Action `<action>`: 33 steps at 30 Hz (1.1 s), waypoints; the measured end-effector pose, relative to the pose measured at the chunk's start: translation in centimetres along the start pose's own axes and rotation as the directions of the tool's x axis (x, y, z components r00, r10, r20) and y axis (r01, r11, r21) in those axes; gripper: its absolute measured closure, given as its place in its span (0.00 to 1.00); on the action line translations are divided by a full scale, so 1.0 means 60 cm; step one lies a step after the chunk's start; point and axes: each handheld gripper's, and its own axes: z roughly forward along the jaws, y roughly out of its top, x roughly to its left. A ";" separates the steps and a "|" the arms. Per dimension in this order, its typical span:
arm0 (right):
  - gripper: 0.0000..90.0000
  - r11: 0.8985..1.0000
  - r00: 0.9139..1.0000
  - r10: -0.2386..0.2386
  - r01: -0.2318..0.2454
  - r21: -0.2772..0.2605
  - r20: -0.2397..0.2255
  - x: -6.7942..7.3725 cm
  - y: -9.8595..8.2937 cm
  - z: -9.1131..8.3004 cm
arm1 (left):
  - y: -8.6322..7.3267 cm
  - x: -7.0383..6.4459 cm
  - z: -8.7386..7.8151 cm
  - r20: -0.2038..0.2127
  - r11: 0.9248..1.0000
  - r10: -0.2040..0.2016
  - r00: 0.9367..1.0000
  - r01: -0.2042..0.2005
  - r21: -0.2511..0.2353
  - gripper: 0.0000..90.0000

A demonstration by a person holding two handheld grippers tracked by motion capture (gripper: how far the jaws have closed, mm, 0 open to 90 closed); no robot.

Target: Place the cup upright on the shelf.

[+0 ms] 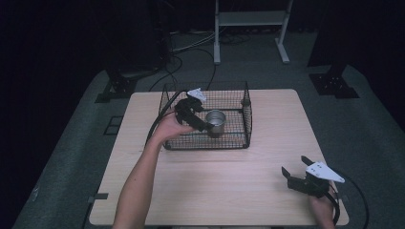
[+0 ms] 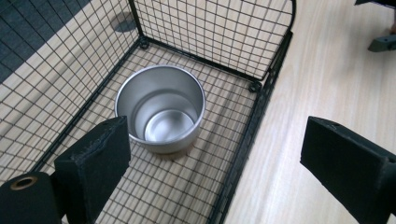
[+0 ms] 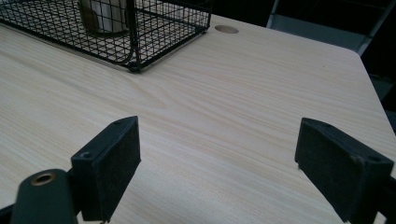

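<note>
A black wire basket [image 1: 248,112] stands at the middle of the wooden table [image 1: 215,181]. An empty shiny metal cup [image 1: 216,119] stands upright inside it, near the front. My left gripper [image 1: 206,125] hovers over the basket just left of the cup. In the left gripper view the cup [image 2: 161,109] sits ahead of the open gripper [image 2: 215,154], nothing between its jaws; one jaw is over the basket floor, the other over the table past the basket's rim [image 2: 261,93]. My right gripper [image 1: 295,166] is open above bare table at the front right.
From the right gripper [image 3: 217,163], the basket [image 3: 135,42] and cup [image 3: 103,16] lie far off at the top left, with a round hole [image 3: 226,29] in the tabletop beyond. A white frame [image 1: 248,19] and cables lie on the floor behind the table.
</note>
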 end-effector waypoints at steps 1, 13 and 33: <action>0.15 1.000 1.000 -0.001 0.001 0.000 0.000 0.000 0.000 0.000 | -0.003 -0.002 -0.003 0.003 1.000 0.003 1.000 -0.003 -0.001 0.08; 0.15 1.000 1.000 -0.007 0.007 0.004 0.004 0.001 0.000 0.001 | -0.034 -0.033 -0.030 0.012 0.999 0.025 1.000 -0.025 -0.034 0.08; 0.15 1.000 1.000 -0.022 0.022 0.012 0.012 0.004 0.001 0.002 | -0.079 -0.088 -0.057 0.022 0.996 0.065 0.998 -0.064 -0.059 0.08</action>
